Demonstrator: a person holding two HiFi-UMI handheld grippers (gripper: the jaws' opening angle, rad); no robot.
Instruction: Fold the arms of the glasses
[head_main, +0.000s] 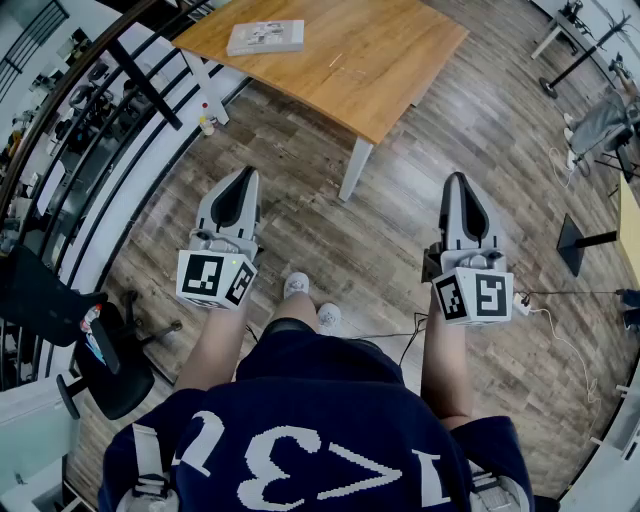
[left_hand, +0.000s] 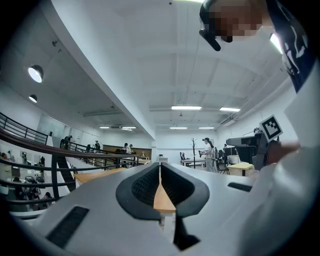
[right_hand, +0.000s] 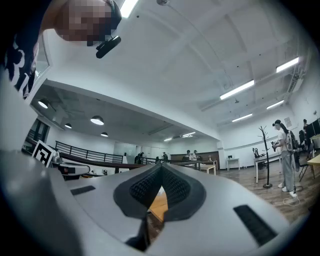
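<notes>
No glasses show in any view. In the head view my left gripper (head_main: 243, 176) and right gripper (head_main: 456, 180) are held side by side above the wooden floor, both pointing toward a wooden table (head_main: 390, 70). Both are shut, jaw tips meeting, with nothing between them. A flat white box (head_main: 265, 37) lies on the table's far left part. The left gripper view looks along the shut left gripper (left_hand: 160, 165) at the distant table edge. The right gripper view shows the shut right gripper (right_hand: 161, 168) in the same way.
A white table leg (head_main: 355, 170) stands ahead between the grippers. A black railing (head_main: 120, 130) runs along the left, with a black office chair (head_main: 105, 355) beside it. Cables and a power strip (head_main: 521, 302) lie on the floor at right, near a black stand base (head_main: 573, 245).
</notes>
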